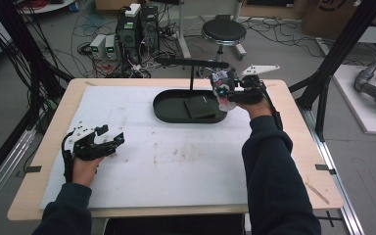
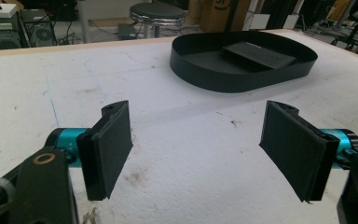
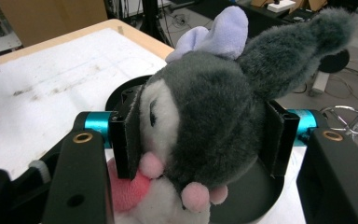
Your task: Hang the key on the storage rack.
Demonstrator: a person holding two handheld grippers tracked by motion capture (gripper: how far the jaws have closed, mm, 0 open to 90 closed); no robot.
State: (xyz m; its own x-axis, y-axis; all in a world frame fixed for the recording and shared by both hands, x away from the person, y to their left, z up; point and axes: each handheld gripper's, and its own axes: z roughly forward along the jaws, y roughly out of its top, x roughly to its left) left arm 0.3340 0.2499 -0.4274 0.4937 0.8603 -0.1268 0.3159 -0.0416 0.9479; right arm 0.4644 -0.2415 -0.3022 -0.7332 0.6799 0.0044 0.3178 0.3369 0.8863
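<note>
The right gripper [image 1: 223,93] reaches far, clamped around a grey plush toy [image 3: 205,121] above the black tray's [image 1: 164,110] right end. Near left, the left gripper [image 1: 111,137] rests spread open on the white mat [image 1: 176,161].

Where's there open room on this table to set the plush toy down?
The white mat is bare between the left tongs and the right sleeve, and between the tray and the mat's left edge. It's crowded at the tray's right end, where the right tongs hold the plush toy; a dark block sits inside the tray.
</note>
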